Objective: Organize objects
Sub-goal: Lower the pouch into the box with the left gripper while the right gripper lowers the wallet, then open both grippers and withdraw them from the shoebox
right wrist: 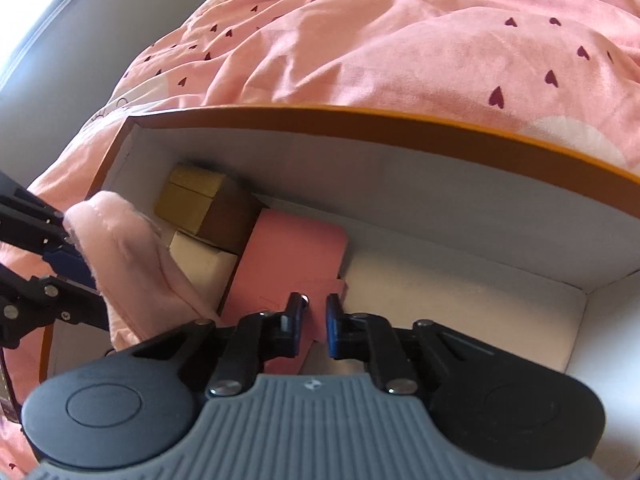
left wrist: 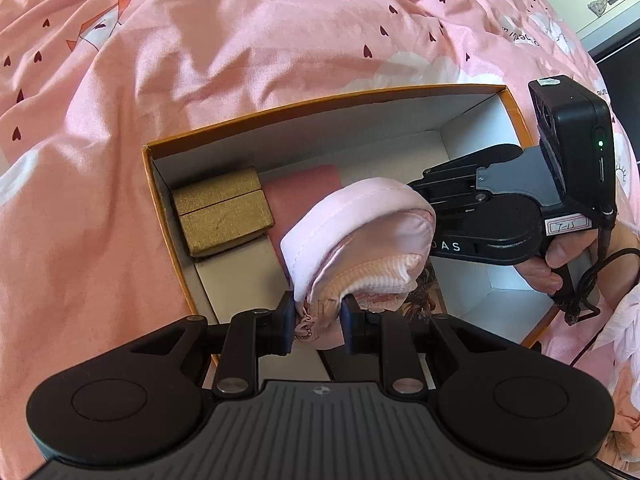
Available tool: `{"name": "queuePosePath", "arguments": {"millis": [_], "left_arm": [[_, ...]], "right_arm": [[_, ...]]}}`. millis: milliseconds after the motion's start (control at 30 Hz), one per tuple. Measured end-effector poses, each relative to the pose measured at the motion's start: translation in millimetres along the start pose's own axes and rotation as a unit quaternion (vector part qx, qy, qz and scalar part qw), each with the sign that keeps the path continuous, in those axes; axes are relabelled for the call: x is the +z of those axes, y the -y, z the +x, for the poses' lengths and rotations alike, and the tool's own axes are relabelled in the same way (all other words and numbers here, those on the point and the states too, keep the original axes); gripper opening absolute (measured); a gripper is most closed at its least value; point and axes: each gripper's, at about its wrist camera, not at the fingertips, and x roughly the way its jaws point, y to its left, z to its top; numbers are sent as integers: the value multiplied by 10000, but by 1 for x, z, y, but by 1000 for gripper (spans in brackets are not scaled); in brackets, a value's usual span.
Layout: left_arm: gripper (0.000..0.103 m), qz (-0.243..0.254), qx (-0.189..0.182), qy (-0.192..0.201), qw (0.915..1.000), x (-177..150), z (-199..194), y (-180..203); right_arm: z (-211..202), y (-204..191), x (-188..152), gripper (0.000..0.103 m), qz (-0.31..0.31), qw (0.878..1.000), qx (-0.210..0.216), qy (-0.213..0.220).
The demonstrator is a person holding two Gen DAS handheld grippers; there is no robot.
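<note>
Satiny pink cloth pouch (left wrist: 352, 232); matt cardboard box (left wrist: 320, 98); rough gold-fabric case (left wrist: 222, 210).

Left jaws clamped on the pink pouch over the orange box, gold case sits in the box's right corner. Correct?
Not quite. The gold case sits in the far left corner of the orange box, as the left wrist view shows. The left gripper does clamp the pink pouch over it.

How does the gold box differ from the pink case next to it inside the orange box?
The gold box is blocky and tall, with a lid seam; the pink case is flat and thin. The gold box looks textured with sharp corners; the pink case looks smooth with rounded corners. Both lie side by side inside the orange box.
</note>
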Motion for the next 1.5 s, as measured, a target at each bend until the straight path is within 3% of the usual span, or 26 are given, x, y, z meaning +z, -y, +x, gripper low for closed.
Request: {"name": "queuePosePath", "arguments": {"millis": [300, 500, 567, 633, 700, 800, 1000, 1067, 1133, 1267, 1500], "left_arm": [[27, -105, -109, -216, 9997, 22, 17, -3], [29, -279, -16, -293, 9992, 35, 29, -5], [38, -273, -27, -241, 9993, 35, 31, -4], [48, -191, -46, -109, 9997, 33, 29, -1], [50, -85, 45, 46, 9999, 30, 25, 4], [48, 83, 285, 315, 9991, 23, 17, 9], [38, 87, 344, 578, 9977, 10, 16, 9], [32, 72, 363, 596, 9975, 7, 19, 8], [30, 76, 344, 605, 9975, 6, 21, 8], [26, 90, 380, 633, 9972, 3, 21, 8], [21, 390, 898, 680, 9929, -2, 33, 18]], "right_arm": [[-28, 11, -4, 8, 305, 9991, -96, 294], [-45, 8, -14, 23, 464, 9980, -119, 412], [-50, 7, -18, 25, 415, 9977, -191, 508], [-54, 8, -21, 36, 457, 9972, -152, 575], [-57, 11, -24, 38, 637, 9960, -47, 624], [-58, 10, -25, 39, 753, 9945, -77, 717], [-50, 11, -28, 38, 860, 9935, -133, 732], [-47, 10, -29, 38, 906, 9936, 42, 673], [-43, 7, -30, 29, 920, 9937, 165, 619], [-39, -3, -33, 24, 906, 9938, 320, 555], [-33, -5, -36, 22, 958, 9934, 271, 562]]}}
